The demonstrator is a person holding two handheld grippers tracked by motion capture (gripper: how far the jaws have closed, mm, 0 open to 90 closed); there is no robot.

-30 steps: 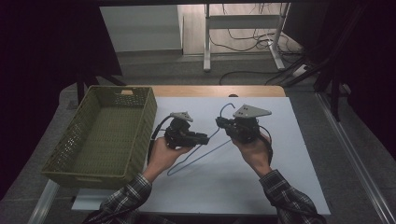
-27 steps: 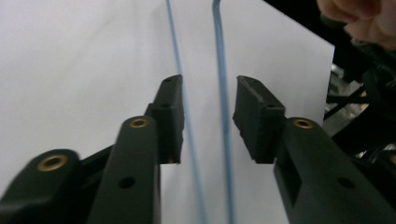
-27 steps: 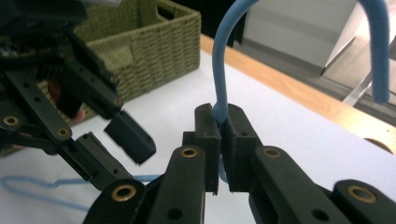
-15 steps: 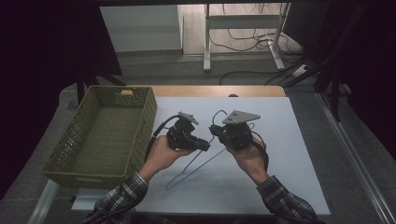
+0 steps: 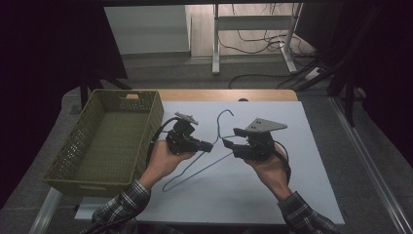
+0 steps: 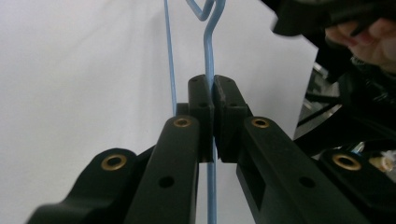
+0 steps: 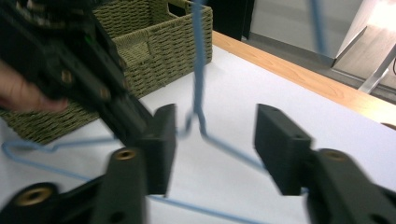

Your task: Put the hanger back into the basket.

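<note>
I have the left gripper (image 5: 207, 145) clamped on the blue wire hanger (image 5: 214, 146): in the left gripper view its jaws are pressed together on one strand of the wire (image 6: 208, 60), which runs straight up out of the pads toward the twisted neck at the top of that view, with a second strand (image 6: 170, 56) passing just beside the left jaw, untouched. From the high view the hanger sits between my two grippers, over the white sheet on the bench (image 5: 253, 195). Its hook (image 5: 223, 117) points away from me, toward the far edge, and its long bottom wire slants from the jaws down toward my near left, ending in a rounded corner (image 5: 166, 187) near my left wrist. The right gripper (image 5: 229, 145) faces the left one, close across the hanger's neck. In the right gripper view its jaws stand wide apart, and the neck of the hanger (image 7: 198, 116) hangs in the gap between them, nearer the left jaw, touching neither as far as I can tell; the view is somewhat blurred. One shoulder wire (image 7: 233, 151) runs from there off behind the right jaw. The left gripper (image 7: 79, 70) shows just beyond my right gripper's left jaw. A green woven basket (image 5: 109, 141) stands on the bench beyond and outside the left gripper.
</note>
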